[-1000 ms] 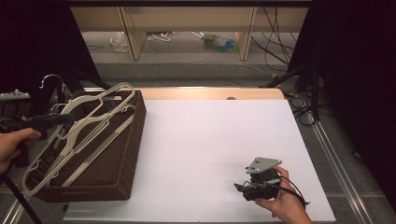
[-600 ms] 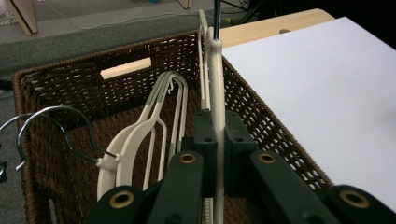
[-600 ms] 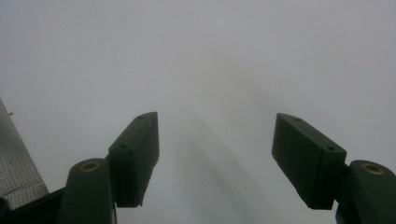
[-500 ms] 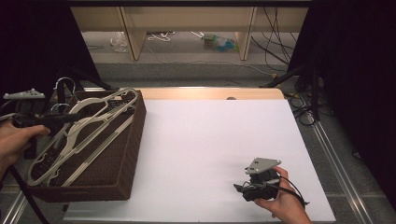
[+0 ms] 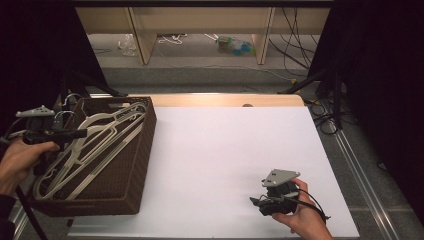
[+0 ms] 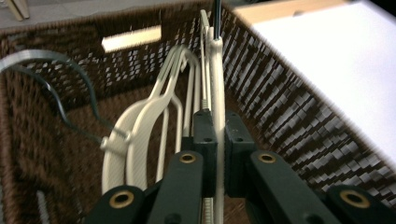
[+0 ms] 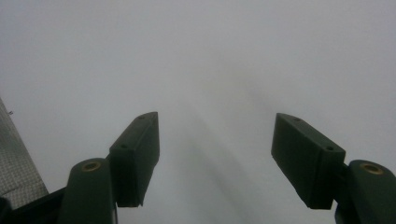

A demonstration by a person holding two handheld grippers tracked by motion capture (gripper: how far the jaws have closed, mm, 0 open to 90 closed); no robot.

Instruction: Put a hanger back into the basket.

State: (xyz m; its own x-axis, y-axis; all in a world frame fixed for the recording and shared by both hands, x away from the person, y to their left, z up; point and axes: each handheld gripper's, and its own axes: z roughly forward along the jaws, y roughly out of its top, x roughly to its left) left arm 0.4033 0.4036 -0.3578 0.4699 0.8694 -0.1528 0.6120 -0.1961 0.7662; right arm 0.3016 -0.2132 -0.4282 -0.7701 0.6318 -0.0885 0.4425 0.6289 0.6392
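1. The left gripper [image 6: 215, 140] has its jaws clamped on a cream hanger [image 6: 216, 84], inside the wicker basket [image 5: 132, 165], beside the other hangers [image 6: 140, 126].
2. The lift should go straight, lest hooks snag neighbours.
3. The right gripper [image 7: 215, 158] rests on the white table [image 5: 225, 150], jaws wide, empty.

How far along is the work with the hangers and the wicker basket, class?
Done: nothing lies on the white table yet. In hand: the left tongs are shut on one cream hanger inside the brown wicker basket. Left: the other hangers lie stacked in the basket, and the right tongs rest open over the table, holding nothing.
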